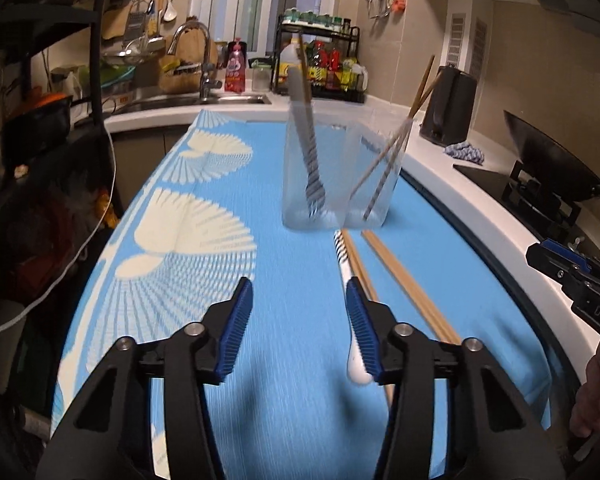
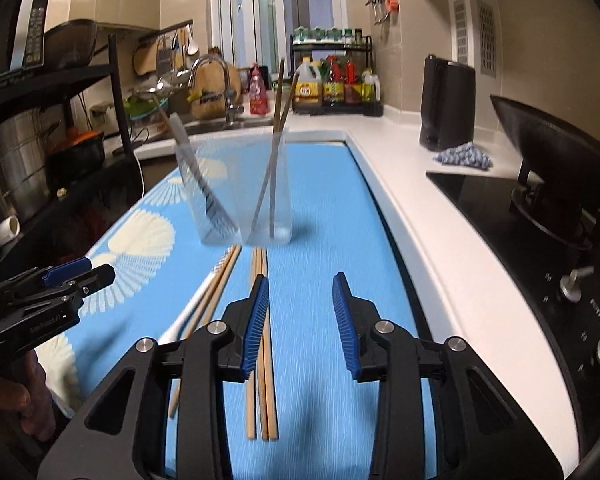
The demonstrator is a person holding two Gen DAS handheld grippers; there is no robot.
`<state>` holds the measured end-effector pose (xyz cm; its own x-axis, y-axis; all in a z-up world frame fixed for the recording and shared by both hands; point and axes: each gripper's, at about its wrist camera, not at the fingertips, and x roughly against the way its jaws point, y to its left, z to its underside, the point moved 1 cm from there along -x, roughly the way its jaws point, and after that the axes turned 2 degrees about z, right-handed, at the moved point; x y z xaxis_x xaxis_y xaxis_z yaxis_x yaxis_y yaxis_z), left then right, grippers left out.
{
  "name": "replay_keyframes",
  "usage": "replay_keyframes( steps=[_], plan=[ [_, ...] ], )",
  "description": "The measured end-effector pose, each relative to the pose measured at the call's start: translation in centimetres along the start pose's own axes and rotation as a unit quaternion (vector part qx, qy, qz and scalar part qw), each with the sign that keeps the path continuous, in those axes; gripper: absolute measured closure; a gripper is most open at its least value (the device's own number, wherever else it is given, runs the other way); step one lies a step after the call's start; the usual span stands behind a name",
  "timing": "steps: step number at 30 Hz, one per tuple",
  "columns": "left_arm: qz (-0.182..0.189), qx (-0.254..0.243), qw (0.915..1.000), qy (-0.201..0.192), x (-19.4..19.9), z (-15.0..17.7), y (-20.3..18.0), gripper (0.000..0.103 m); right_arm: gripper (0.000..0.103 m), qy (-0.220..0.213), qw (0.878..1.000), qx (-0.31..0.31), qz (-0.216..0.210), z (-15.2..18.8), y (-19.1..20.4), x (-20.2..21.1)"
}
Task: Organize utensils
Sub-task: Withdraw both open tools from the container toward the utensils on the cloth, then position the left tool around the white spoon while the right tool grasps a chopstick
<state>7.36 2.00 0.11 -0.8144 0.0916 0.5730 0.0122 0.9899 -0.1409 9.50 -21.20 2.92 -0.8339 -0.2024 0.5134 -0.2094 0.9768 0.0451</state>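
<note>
Loose chopsticks: a bundle of wooden chopsticks (image 2: 262, 344) lies lengthwise on the blue cloth (image 2: 312, 240), just before the clear holder; a second pair of wooden chopsticks (image 2: 216, 300) lies angled to their left, touching a white-handled utensil.
White-handled utensil: the white-handled utensil (image 1: 346, 280) lies flat on the cloth, its striped end toward the holder and its rounded white end toward the camera, alongside the angled pair.
Clear holder: a transparent two-compartment container (image 1: 332, 172) stands upright on the cloth. Its left compartment holds a striped-handled utensil (image 1: 310, 152) leaning, head down; its right compartment holds chopsticks (image 1: 388, 152) leaning out toward the right.
Left tongs: the left tongs (image 1: 300, 330) hover above the cloth with the blue pads wide apart and nothing between them; the right-hand pad sits over the white-handled utensil, though contact cannot be judged.
Right tongs: the right tongs (image 2: 300, 326) hang above the cloth, spread wide and holding nothing; the left-hand pad overlaps the chopstick bundle in view, and touching cannot be judged.
Cloth: blue with cream fan-shaped patterns, spread over the counter (image 2: 420, 216).
Right of the cloth: a black stovetop (image 2: 512, 216) carrying a dark wok (image 2: 556, 140), a blue-and-white rag (image 2: 464, 156), and a black appliance (image 2: 446, 104) behind it.
Far end: a sink with a chrome faucet (image 1: 198, 52), a red soap bottle (image 1: 236, 66), and a rack of condiment bottles (image 1: 324, 64).
</note>
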Motion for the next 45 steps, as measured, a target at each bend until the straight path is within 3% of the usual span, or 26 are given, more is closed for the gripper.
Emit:
replay_keyframes(
  steps=[2, 4, 10, 16, 21, 33, 37, 40, 45],
  plan=[
    [-0.002, 0.004, 1.0, -0.001, 0.1, 1.2, 0.3, 0.067, 0.09, 0.021, 1.0, -0.006, -0.003, 1.2, -0.3, -0.8],
    [0.004, 0.007, 0.9999, 0.007, 0.0, 2.6, 0.2, 0.073, 0.096, 0.038, 0.999, -0.012, -0.006, 2.3, -0.6, -1.4],
    [0.044, -0.007, 0.9984, 0.035, -1.3, 5.1, -1.9, 0.076, 0.096, 0.082, 0.996, -0.029, -0.034, 4.7, -0.7, -3.0],
    [0.052, -0.01, 0.9976, 0.044, -2.6, 4.8, -2.5, 0.075, 0.095, 0.106, 0.992, -0.015, -0.061, 5.6, 0.6, -4.2],
    [0.054, -0.006, 0.997, 0.055, -3.7, 4.8, -3.0, 0.075, 0.094, 0.123, 0.991, -0.001, -0.054, 6.3, 1.3, -5.0],
    [0.022, -0.038, 0.9971, 0.062, -4.7, 5.3, -4.7, 0.075, 0.093, 0.13, 0.99, 0.026, -0.052, 6.6, 2.2, -5.3],
    [0.013, -0.05, 0.997, 0.058, -4.8, 5.3, -4.9, 0.075, 0.097, 0.13, 0.99, 0.023, -0.048, 6.6, 2.1, -5.5],
    [0.01, -0.051, 0.9969, 0.059, -4.8, 5.2, -4.8, 0.08, 0.097, 0.131, 0.99, 0.021, -0.045, 6.6, 2.1, -5.4],
    [0.009, -0.039, 0.9971, 0.065, -4.2, 5.2, -3.1, 0.081, 0.097, 0.13, 0.991, 0.009, -0.037, 6.4, 1.6, -4.9]
  ],
)
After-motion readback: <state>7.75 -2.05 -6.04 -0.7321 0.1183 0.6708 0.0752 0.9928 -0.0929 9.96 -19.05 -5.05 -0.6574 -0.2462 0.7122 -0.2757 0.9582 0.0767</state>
